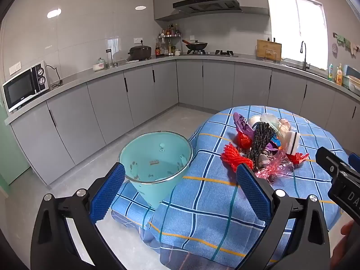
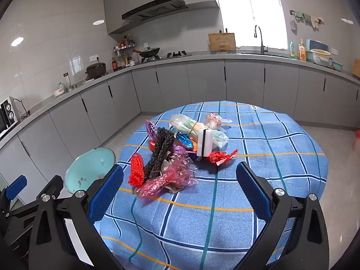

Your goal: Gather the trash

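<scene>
In the left wrist view, the left gripper hangs with jaws spread wide and empty, between the teal bin beside the table and the trash pile on the blue checked cloth. The bin's mouth tilts toward the camera, so dropping pieces in from above should work.

In the right wrist view, the right gripper is likewise released, holding nothing. The pink wrapper lies nearest; start there. The black netting runs lengthwise away from the camera, so pinch across it.
</scene>
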### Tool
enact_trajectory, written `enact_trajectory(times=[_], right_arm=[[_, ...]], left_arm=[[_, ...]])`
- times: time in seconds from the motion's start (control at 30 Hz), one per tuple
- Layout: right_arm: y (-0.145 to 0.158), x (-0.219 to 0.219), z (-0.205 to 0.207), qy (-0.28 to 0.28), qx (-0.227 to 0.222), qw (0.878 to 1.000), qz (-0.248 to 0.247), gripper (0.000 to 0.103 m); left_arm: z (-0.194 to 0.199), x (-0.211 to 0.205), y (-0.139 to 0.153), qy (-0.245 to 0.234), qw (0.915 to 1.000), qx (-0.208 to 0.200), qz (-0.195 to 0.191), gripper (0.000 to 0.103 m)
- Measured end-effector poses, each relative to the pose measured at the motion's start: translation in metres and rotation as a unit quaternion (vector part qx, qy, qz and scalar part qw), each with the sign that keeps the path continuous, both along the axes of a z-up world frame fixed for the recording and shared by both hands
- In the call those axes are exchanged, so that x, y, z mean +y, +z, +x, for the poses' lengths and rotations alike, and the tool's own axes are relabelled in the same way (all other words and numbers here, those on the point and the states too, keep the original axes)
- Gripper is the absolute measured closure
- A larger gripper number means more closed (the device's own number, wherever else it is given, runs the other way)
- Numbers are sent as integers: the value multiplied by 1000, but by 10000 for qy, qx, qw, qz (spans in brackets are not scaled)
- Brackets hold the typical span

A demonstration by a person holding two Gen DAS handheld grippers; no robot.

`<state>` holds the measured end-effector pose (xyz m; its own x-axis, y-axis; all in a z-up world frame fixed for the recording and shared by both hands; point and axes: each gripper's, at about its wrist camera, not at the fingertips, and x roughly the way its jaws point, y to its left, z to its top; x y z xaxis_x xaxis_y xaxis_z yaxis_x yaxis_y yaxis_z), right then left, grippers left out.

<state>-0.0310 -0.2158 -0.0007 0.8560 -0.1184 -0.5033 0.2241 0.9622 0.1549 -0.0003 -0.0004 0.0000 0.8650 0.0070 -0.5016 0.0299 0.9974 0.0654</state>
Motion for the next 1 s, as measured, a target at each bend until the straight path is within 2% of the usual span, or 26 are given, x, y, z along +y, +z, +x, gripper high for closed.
enact_trajectory(times=[1.0], right_arm=[[0,-2,-4,-22,-17,10000,49,4]], left_arm=[[1,-1,-4,56,9999,95,99,6]])
